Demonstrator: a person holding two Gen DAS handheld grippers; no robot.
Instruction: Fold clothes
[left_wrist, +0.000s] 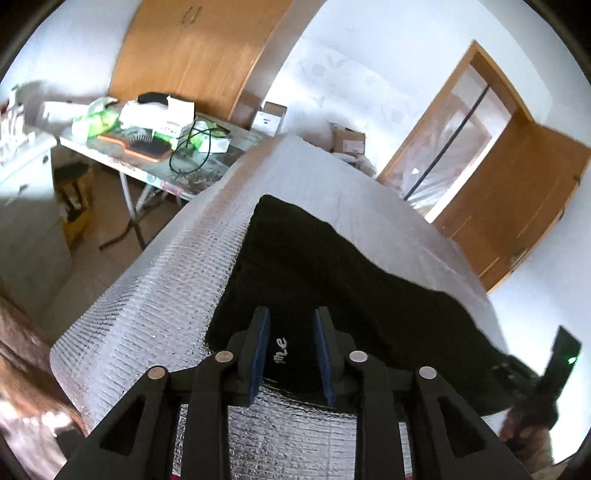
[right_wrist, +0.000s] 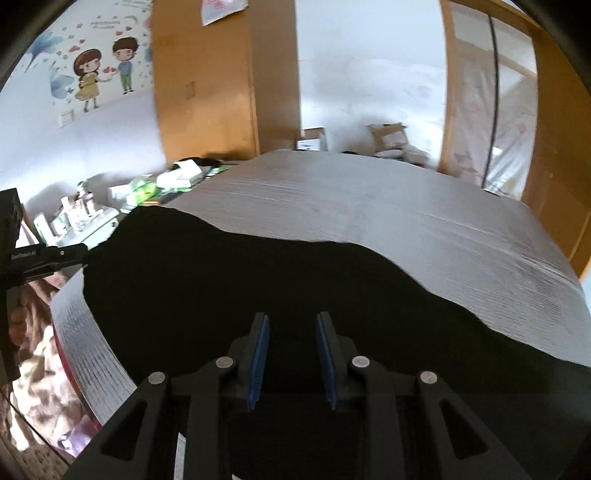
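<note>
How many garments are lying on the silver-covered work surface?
1: a black garment spread over the near part of the silver quilted surface, ahead of both grippers. Others could lie beyond the frame.

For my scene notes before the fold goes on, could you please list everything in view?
garment: one, black, spread on the silver cover
silver cover: one, quilted foil, over the work surface
folding table: one, cluttered, beyond the cover
hairbrush: one, orange-rimmed, on that table
wardrobe: one, brown wood, by the wall
door: one, brown, open
cardboard boxes: several, on the floor
wall sticker: one, cartoon couple
left gripper: fingers apart, holding nothing
right gripper: fingers apart, holding nothing
</note>
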